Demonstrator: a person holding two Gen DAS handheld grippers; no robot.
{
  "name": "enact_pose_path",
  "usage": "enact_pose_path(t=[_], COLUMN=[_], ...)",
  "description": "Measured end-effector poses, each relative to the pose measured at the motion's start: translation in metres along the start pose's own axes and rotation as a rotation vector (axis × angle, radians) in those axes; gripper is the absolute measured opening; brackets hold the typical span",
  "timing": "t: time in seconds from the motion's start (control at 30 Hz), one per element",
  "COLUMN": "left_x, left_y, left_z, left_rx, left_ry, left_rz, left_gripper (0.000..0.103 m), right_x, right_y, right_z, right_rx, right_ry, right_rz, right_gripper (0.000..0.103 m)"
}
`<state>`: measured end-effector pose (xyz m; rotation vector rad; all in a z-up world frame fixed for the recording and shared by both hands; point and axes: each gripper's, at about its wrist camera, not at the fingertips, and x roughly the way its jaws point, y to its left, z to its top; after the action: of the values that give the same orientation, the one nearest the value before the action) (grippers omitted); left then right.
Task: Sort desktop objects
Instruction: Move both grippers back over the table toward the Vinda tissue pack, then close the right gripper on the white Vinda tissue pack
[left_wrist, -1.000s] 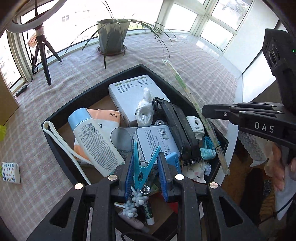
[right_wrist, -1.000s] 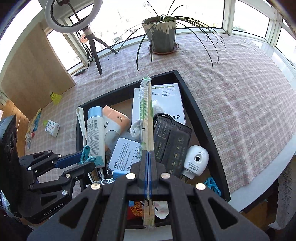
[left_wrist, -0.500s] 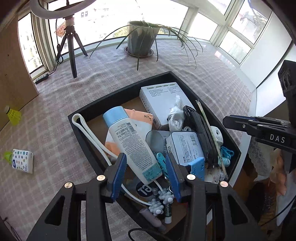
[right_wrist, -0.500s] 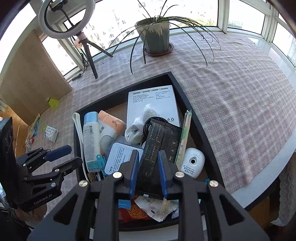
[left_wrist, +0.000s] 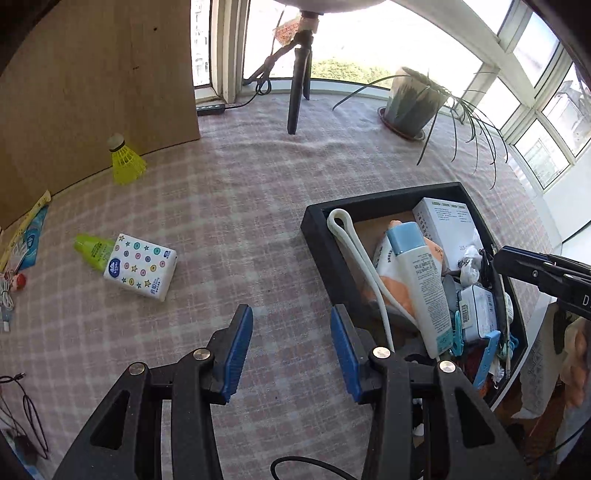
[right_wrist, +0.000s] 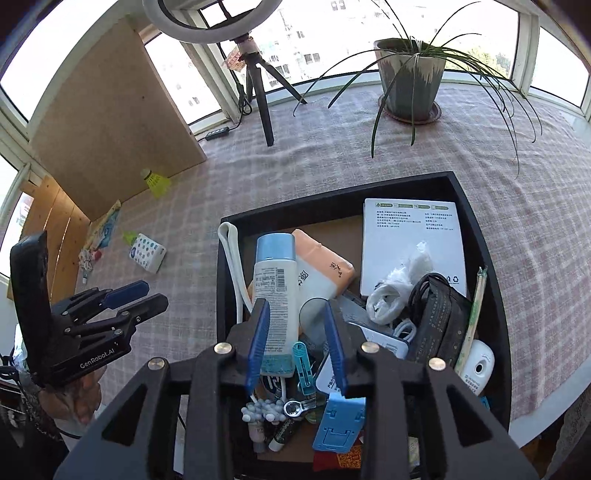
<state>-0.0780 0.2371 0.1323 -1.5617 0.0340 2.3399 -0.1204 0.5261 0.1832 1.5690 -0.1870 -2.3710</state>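
Far left, along the wooden board: yellow shuttlecock (left_wrist: 125, 162) standing on its skirt on the checked cloth of the bench (left_wrist: 240, 206).

Left of centre: white tissue pack (left_wrist: 141, 266) printed with stars and dots, lying flat, a green bottle (left_wrist: 90, 251) touching its left end. Both are well apart from the left claw (left_wrist: 291, 354), up and to its left.

Left claw: blue-padded fingers spread, nothing between them, only bare cloth below. The black tray's left wall stands just to its right.

Centre to right: black tray (right_wrist: 476, 236), crowded.
- White looped strap (right_wrist: 232, 258) along the left wall.
- White bottle with pale blue cap (right_wrist: 275, 288), barcode label upward, lying lengthwise; its lower end reaches between the fingers of the right claw (right_wrist: 297, 350).
- Orange and white packet (right_wrist: 321, 269) just right of the bottle.
- Teal clothes peg (right_wrist: 304, 365) and blue plastic stand (right_wrist: 338, 424), below and between the fingers.
- White box (right_wrist: 412, 243) with printed text, flat at the far right corner.
- Black folded pouch (right_wrist: 439, 317); wrapped chopsticks (right_wrist: 474, 317) against the right wall; small white camera (right_wrist: 476, 363).

Right claw: jaws opening, over the tray, pads pressing on nothing.
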Motion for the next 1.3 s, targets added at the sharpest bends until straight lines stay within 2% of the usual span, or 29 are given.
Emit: enact_pose_path(t=[0.23, 0.4, 0.8, 0.9, 1.13, 1.3], left_x=[-0.012, -0.009, 0.028, 0.04, 0.057, 0.064], left_y=[0.062, 0.097, 0.154, 0.16, 0.165, 0.165], left_z=[0.0, -0.001, -0.01, -0.012, -0.01, -0.004], left_rx=[-0.098, -0.174, -0.34, -0.37, -0.424, -0.447], left_ry=[-0.04, -0.039, 0.011, 0.031, 0.045, 0.039], left_rz=[0.138, 0.154, 0.114, 0.101, 0.049, 0.04], left_gripper=[0.042, 0.042, 0.042, 0.042, 0.042, 0.042], right_x=[0.035, 0.063, 0.153, 0.175, 0.219, 0.24], right_y=[0.062, 0.105, 0.188, 0.204, 0.236, 0.25], right_z=[0.03, 0.05, 0.084, 0.089, 0.098, 0.098], right_rx=[-0.122, -0.196, -0.331, -0.348, -0.357, -0.347], right_ry=[0.027, 0.053, 0.187, 0.222, 0.293, 0.326], right_rz=[0.043, 0.083, 0.163, 0.182, 0.246, 0.281], right_gripper=[0.031, 0.033, 0.038, 0.042, 0.042, 0.042])
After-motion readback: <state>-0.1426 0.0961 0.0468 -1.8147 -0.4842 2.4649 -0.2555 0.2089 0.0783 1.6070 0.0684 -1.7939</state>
